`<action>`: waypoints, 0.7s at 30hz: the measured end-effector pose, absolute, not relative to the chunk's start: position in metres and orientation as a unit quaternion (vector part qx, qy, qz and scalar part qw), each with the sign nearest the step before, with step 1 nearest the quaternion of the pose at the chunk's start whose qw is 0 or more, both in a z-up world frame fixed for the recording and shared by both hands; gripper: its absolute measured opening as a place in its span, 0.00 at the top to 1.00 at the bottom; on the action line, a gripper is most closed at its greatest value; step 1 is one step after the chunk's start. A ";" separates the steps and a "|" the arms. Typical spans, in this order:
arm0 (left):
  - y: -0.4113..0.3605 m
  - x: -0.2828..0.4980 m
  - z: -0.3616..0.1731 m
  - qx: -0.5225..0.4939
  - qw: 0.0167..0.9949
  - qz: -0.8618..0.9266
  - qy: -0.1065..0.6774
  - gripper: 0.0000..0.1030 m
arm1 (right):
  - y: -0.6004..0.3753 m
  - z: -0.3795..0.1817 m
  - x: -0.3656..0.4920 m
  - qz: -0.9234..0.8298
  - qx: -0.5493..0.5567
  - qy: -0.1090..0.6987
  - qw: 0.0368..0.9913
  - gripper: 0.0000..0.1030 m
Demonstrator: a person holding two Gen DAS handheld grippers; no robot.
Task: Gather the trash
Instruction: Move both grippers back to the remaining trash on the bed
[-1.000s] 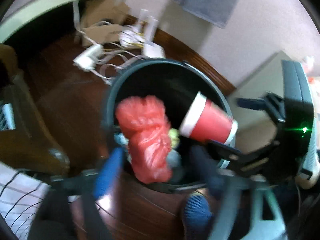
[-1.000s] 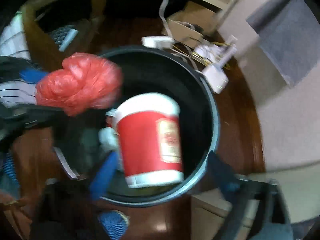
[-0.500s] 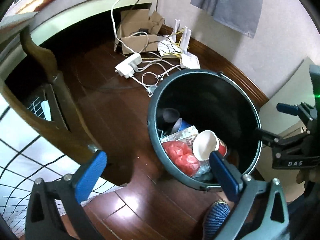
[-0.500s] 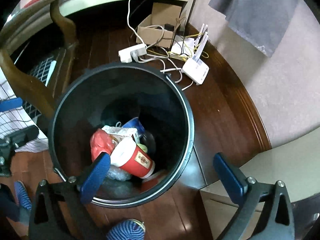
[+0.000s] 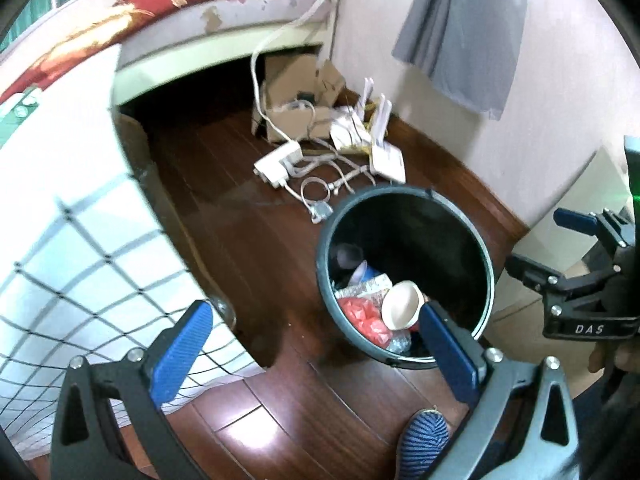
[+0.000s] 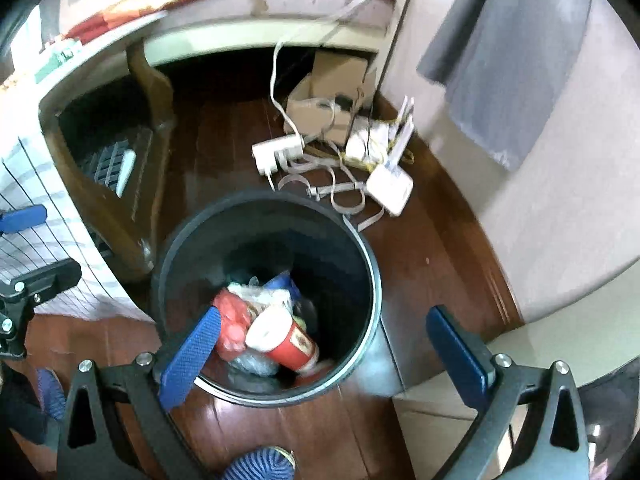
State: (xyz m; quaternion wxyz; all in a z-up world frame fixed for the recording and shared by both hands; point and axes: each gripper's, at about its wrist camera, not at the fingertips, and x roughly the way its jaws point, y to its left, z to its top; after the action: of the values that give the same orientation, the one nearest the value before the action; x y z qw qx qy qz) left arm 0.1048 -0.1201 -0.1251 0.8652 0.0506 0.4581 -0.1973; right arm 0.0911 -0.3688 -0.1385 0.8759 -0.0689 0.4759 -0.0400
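- The dark round bin [image 6: 362,256] stands upright on the wooden floor [image 6: 436,256] between a wooden chair leg [image 6: 120,216] and a pale cabinet, so trash can simply drop in from above.
- The red paper cup [image 6: 286,340] lies on its side on top of the heap inside the bin, mouth toward the crumpled red plastic bag [image 6: 232,326] it touches; in my judgement both lie as they fell, not set down with care.
- The left gripper [image 5: 310,344] has its jaws spread wide with nothing between them; they have just been opening.
- The right gripper [image 6: 320,350] is likewise wide apart and empty, its jaws just opened too; it hangs above the bin's near rim.
- Count: one bin, one red cup, one red bag, two grippers.
- Other wrappers beneath, blue and clear, are too jumbled to count.
- Against the wall lie one cardboard box [image 5: 296,92], one white power strip [image 5: 278,164] and a tangle of cables.
- Two striped slippers show in the right view.
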 end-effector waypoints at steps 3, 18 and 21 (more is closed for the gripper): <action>-0.100 0.100 -0.100 0.022 0.880 -0.192 0.435 0.00 | -0.357 -0.112 0.090 -0.036 -0.066 0.449 0.890 0.00; 0.057 0.106 -0.021 -0.044 0.942 -0.061 0.327 0.01 | -0.208 -0.016 0.142 0.087 -0.071 0.372 0.921 0.00; 0.096 0.107 -0.018 -0.058 0.943 -0.027 0.327 0.01 | -0.168 -0.003 0.156 0.115 -0.086 0.360 0.922 0.00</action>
State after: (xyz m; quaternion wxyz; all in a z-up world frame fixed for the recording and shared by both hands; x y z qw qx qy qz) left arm 0.1072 0.0959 -0.0185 0.9430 -0.0582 0.3266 -0.0267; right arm 0.1556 -0.1684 -0.0031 0.9217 -0.0856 0.3604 0.1147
